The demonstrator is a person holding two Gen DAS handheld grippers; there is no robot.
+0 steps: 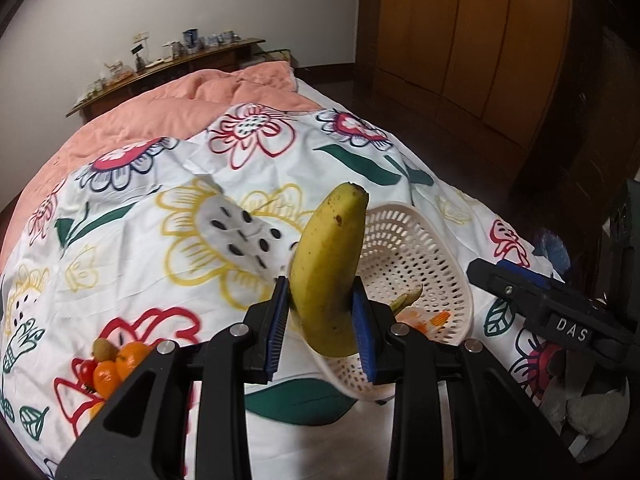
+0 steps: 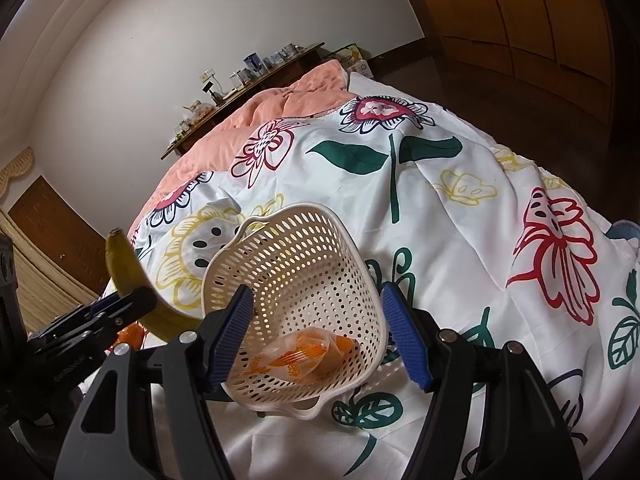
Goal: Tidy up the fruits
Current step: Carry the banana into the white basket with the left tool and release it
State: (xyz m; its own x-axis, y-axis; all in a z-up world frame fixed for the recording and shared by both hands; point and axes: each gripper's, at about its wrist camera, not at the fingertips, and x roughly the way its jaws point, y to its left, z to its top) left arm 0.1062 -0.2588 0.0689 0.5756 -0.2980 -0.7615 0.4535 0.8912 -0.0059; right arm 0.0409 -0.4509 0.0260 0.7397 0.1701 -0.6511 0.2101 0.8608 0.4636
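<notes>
While the left tongs (image 1: pixel 322 320) clamp a banana (image 1: pixel 328 272) upright, just above the near rim of the white basket (image 1: pixel 416 264) on the floral bed cover (image 2: pixel 460 240), the right tongs (image 2: pixel 318 328) sit wide open around the basket, holding nothing. Oranges (image 1: pixel 120 364) piled off left.

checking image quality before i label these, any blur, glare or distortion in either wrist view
Left wrist view: strong fisheye bending of the wardrobe and bed edge, dark corners, banana in the left gripper sharp, no glare. Right wrist view: same barrel distortion, brighter wall, basket crisp between the open right gripper fingers, the wrapped orange item inside slightly soft.
</notes>
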